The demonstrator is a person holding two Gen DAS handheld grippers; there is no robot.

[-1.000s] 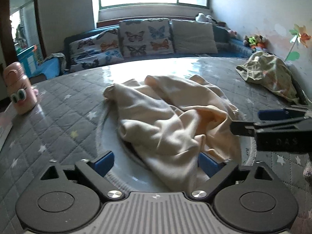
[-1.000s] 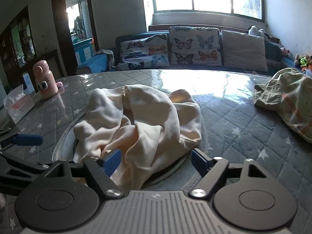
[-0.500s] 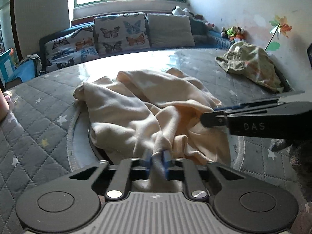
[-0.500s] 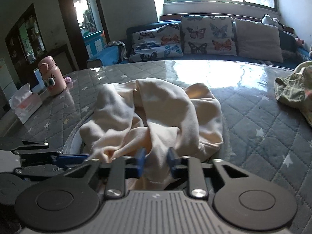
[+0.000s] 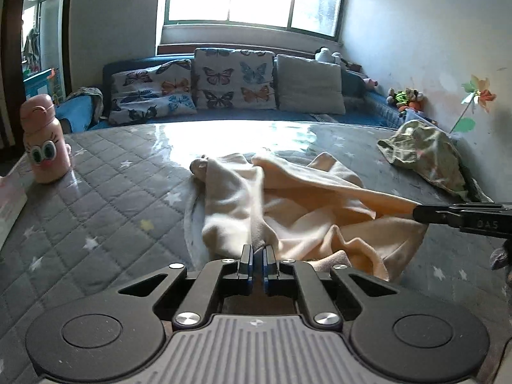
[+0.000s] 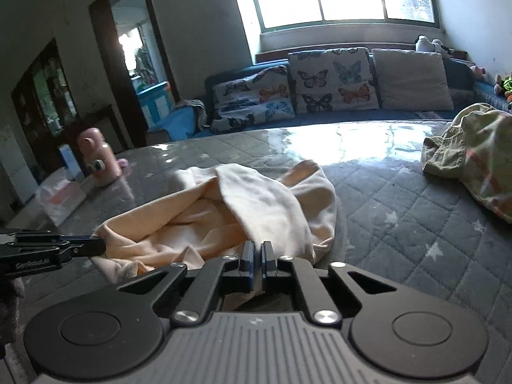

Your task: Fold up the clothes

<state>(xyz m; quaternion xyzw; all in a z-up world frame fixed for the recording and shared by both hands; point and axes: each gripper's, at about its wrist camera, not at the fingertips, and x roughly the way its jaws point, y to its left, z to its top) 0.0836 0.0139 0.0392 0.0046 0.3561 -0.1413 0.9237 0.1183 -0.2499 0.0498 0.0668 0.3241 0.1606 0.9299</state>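
The left gripper (image 5: 258,249) had its jaws squeezed tight on a bit of the cream cloth (image 5: 288,211). The right gripper (image 6: 258,246) was pinched tight on another bit of the same cloth (image 6: 256,204). Only a thin slit showed between each pair of blue fingers (image 5: 246,262), with cloth stuck in it.

The cloth was soft and all bunched up, with lots of folds. It lay in the middle of the gray quilted table (image 5: 112,198) with little stars on it. One edge was pulled out straight toward the right gripper, seen from the side (image 5: 425,212).

A green crumpled cloth (image 5: 422,153) sat well apart, by the wall. A pink bottle (image 5: 43,140) with big eyes stood upright near the table's other side.
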